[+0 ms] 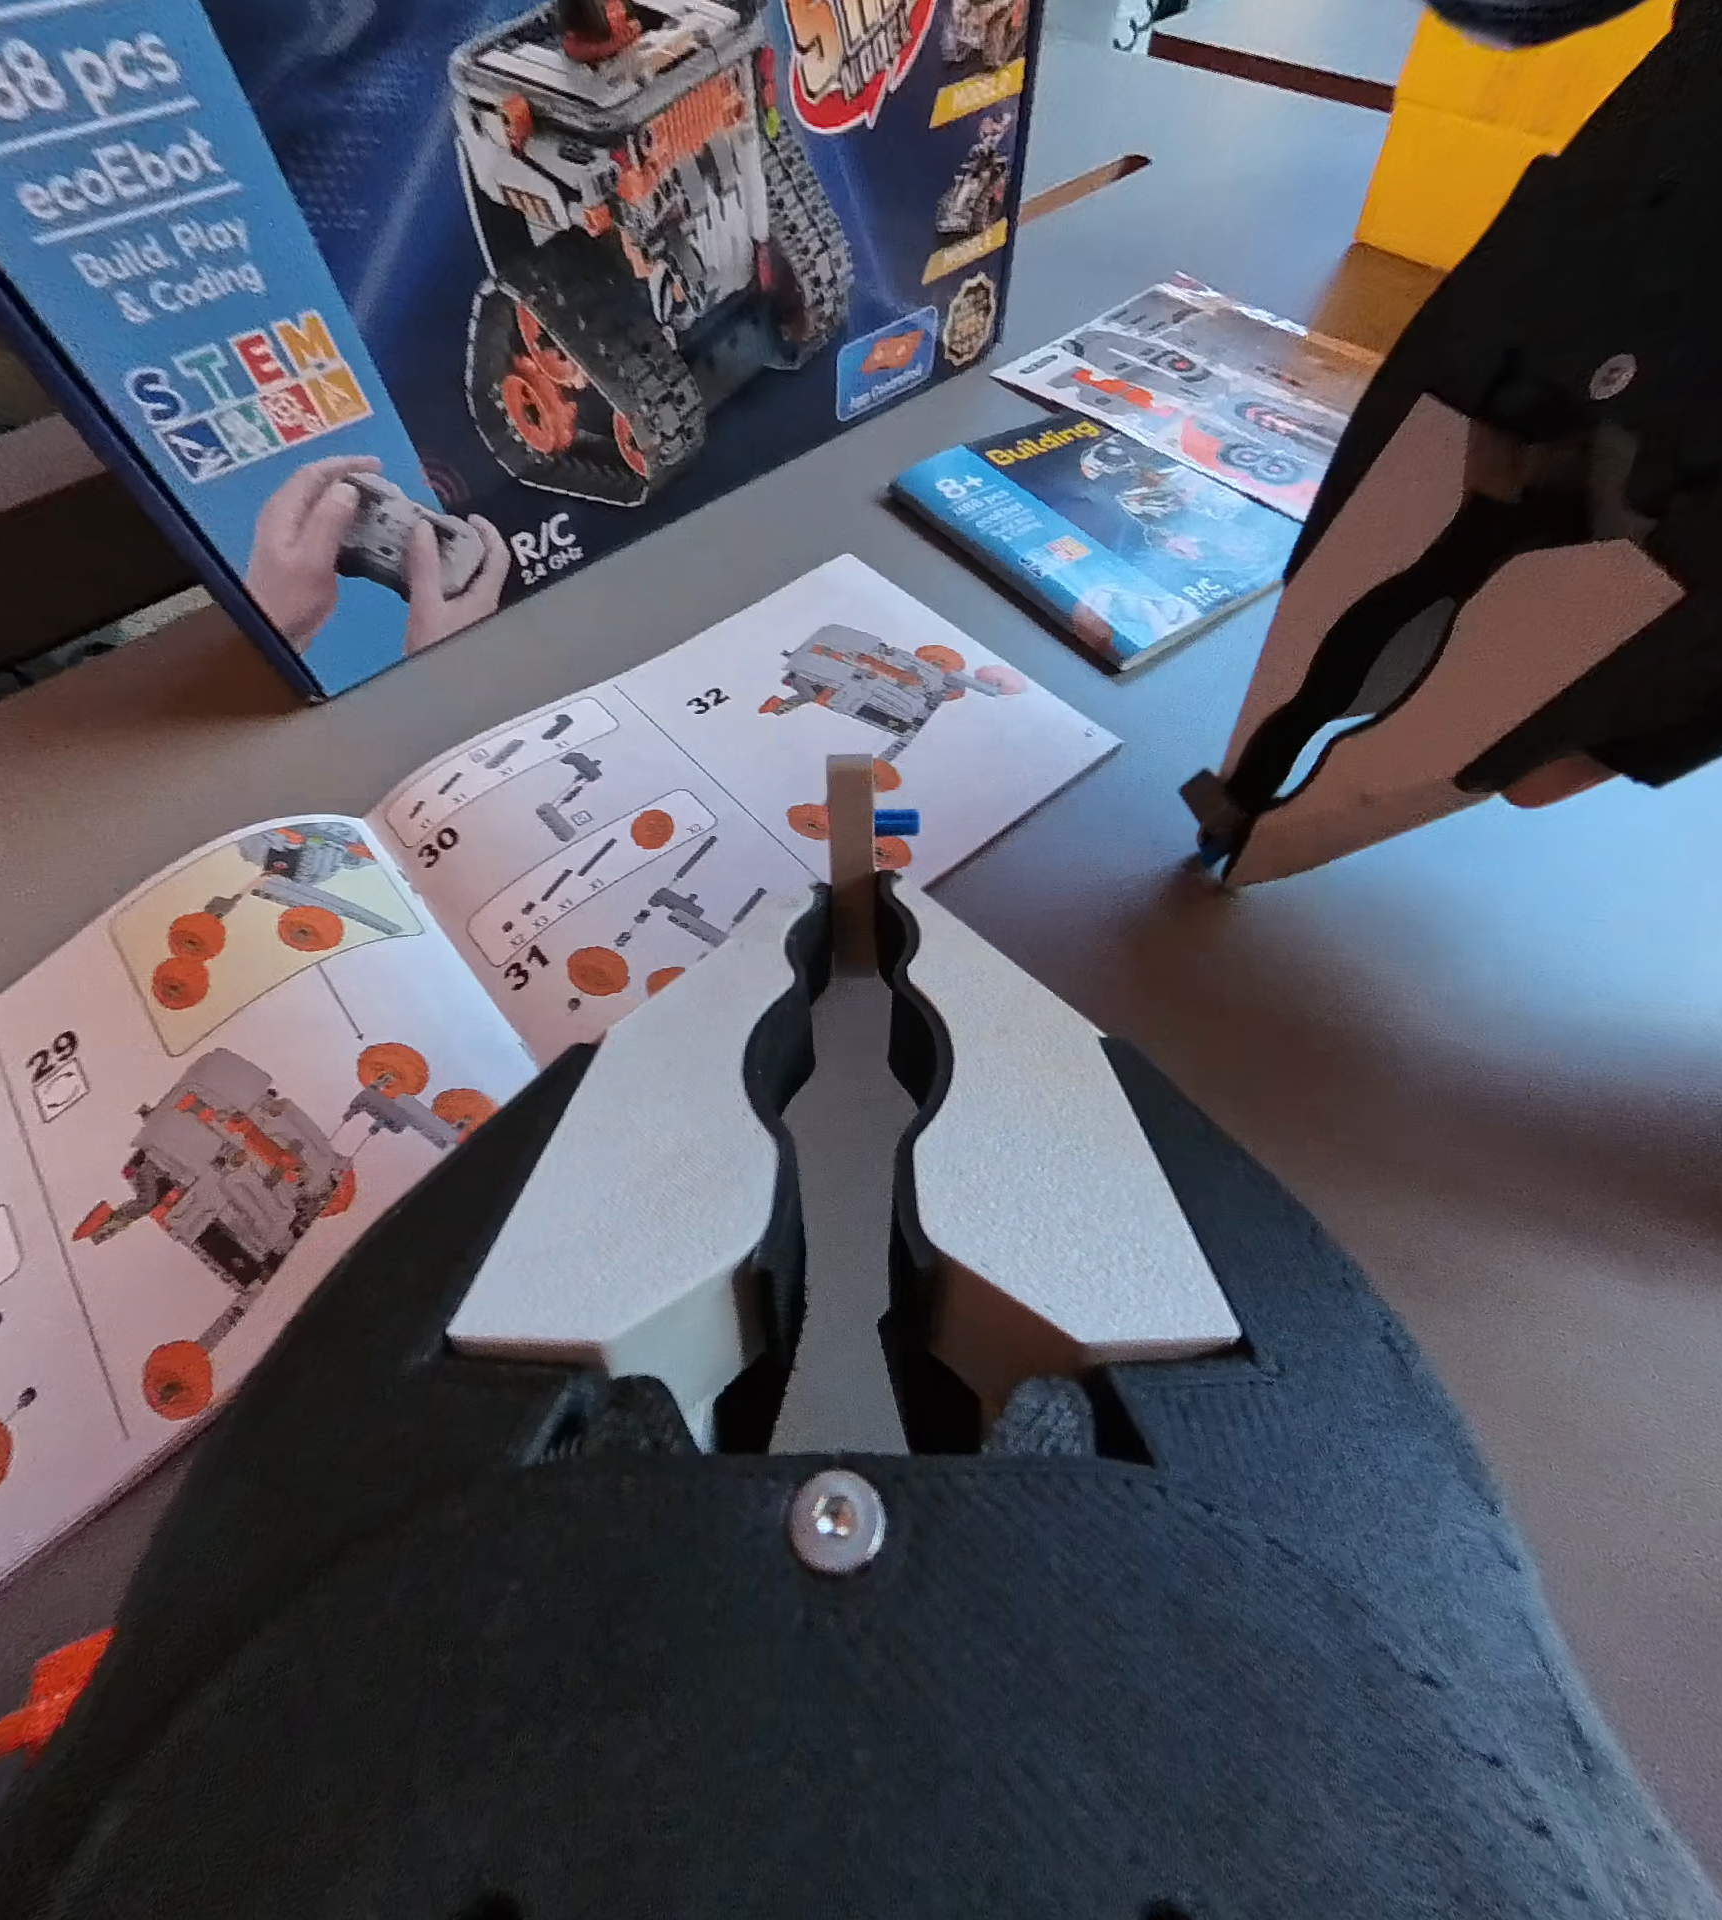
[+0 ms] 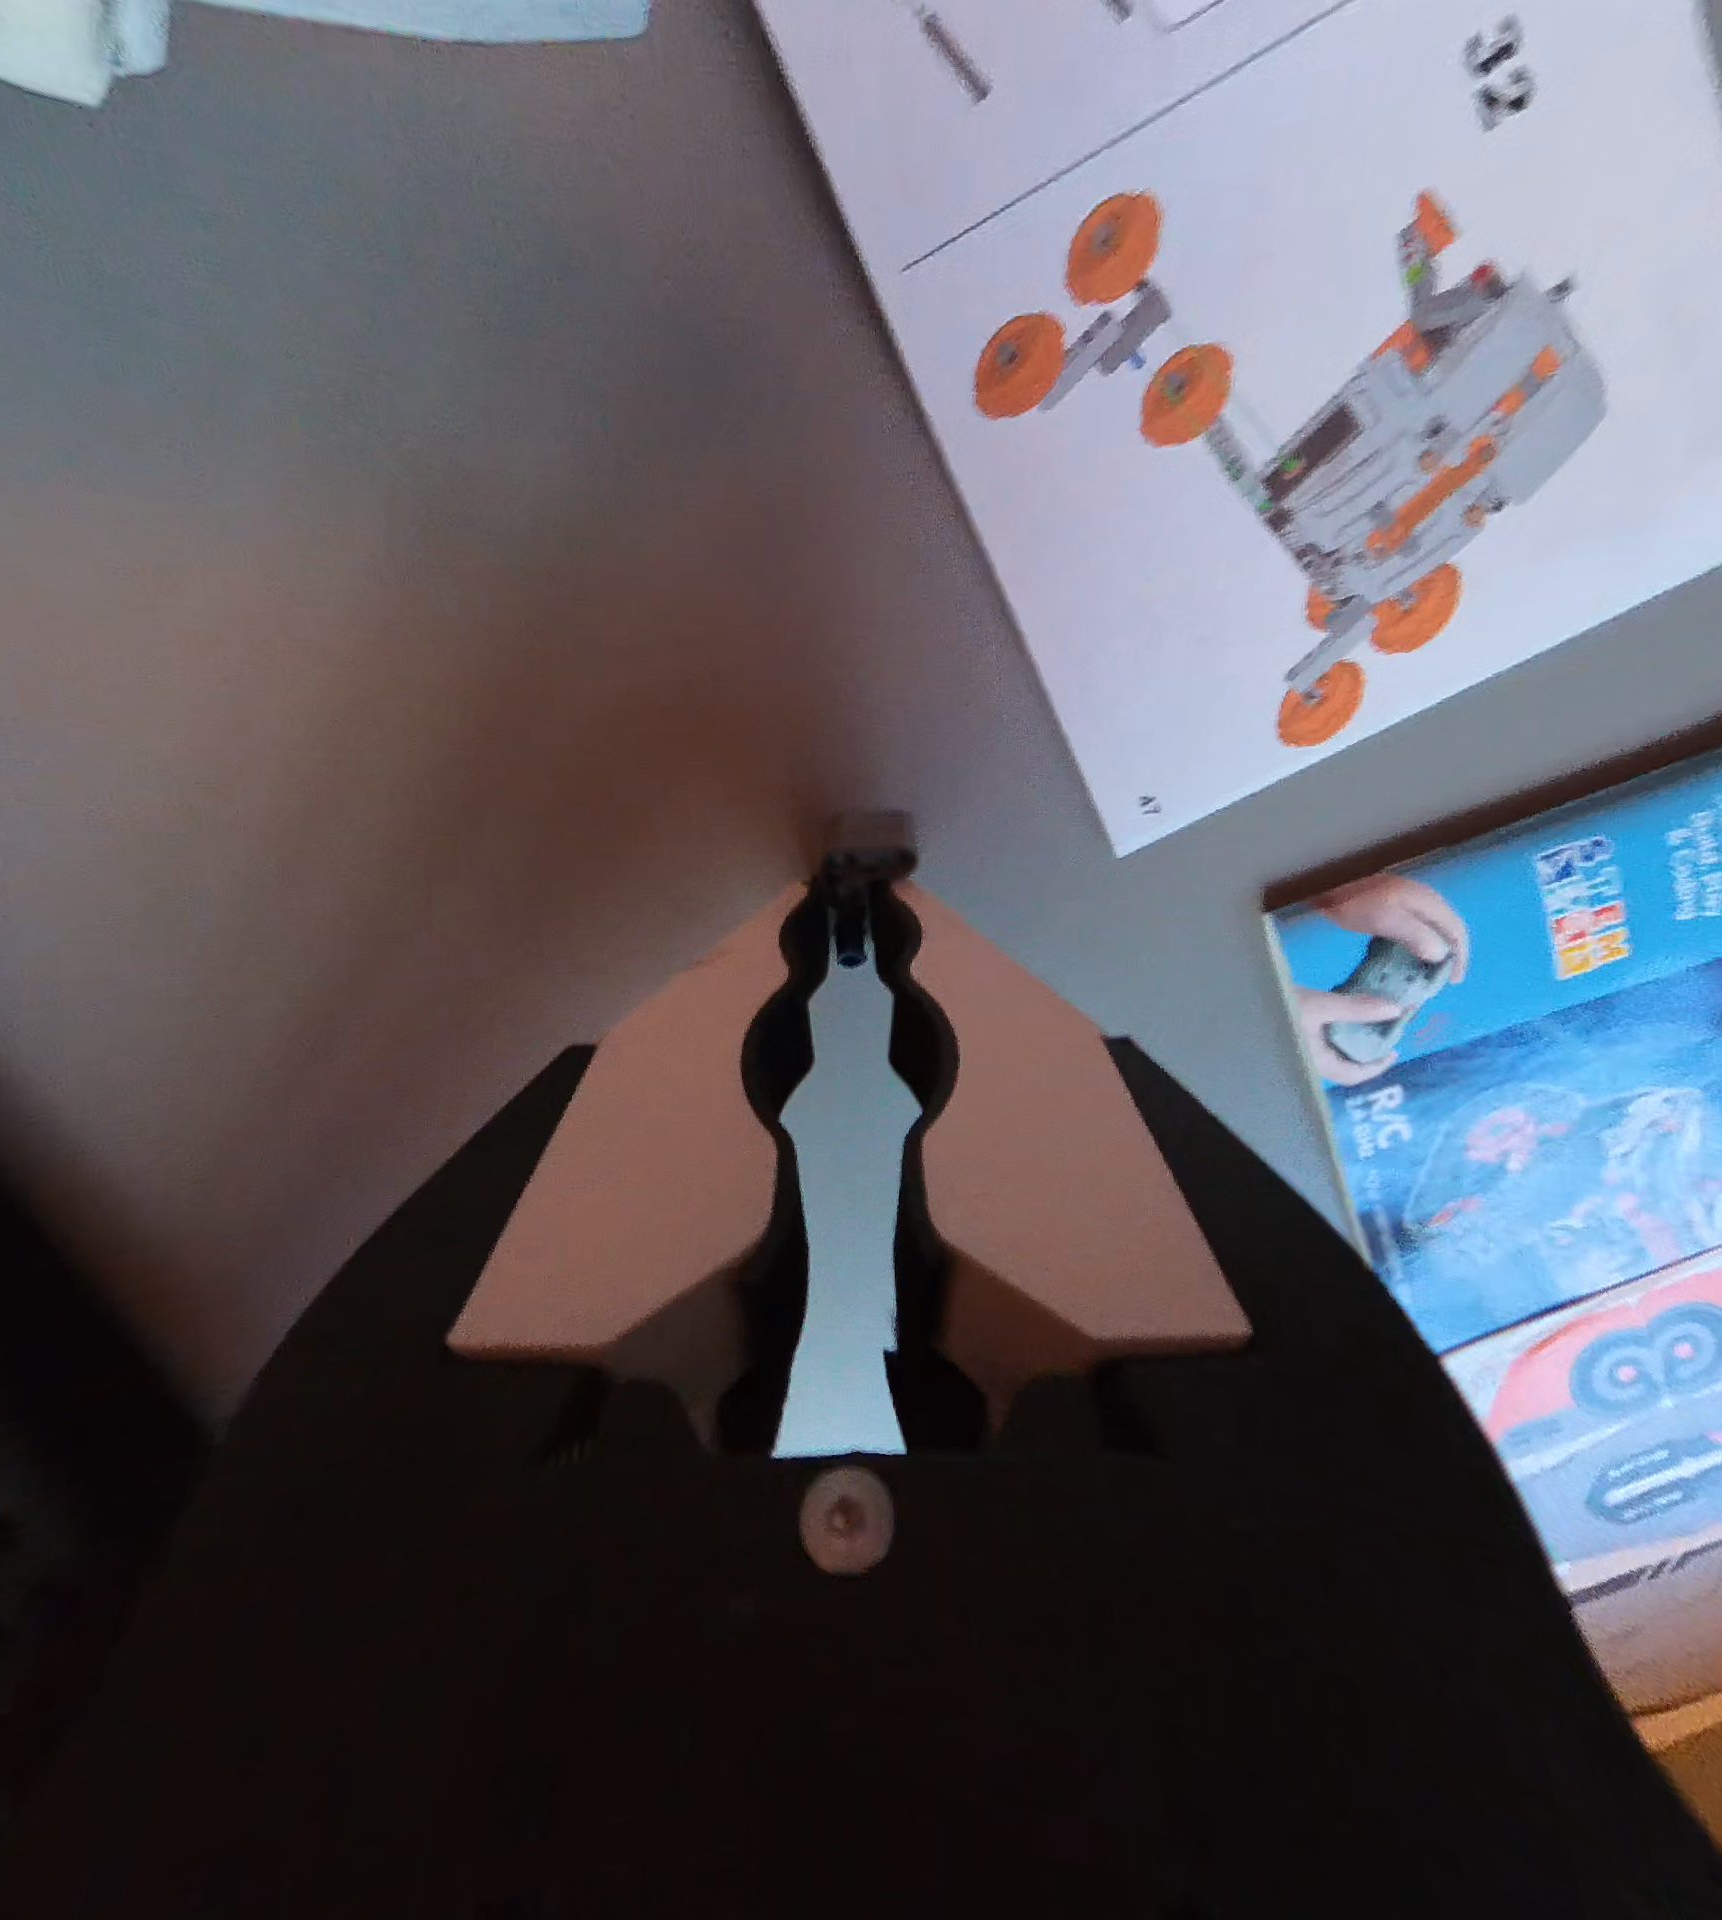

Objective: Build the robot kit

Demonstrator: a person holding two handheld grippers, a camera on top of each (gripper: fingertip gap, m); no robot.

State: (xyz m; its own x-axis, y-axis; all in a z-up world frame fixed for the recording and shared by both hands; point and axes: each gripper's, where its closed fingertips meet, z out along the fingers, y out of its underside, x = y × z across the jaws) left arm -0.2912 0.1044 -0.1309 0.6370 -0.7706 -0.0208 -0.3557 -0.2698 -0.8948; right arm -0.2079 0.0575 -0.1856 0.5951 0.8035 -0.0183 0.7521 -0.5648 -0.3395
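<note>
Left wrist view, two claws, each clamped on one piece: left claw (image 1: 852, 894) grey beam (image 1: 849, 821), right claw (image 1: 1218, 836) blue-pinned connector (image 2: 862, 868).

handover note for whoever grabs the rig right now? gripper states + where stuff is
Left gripper: shut on a grey beam with a blue pin in its side, held above the open instruction booklet.
Right gripper: shut on a small grey connector with a blue peg, tips down at the grey table.
Toy box stands behind the booklet; closed blue manual and sticker sheet lie to its right.
The two held parts are apart.
</note>
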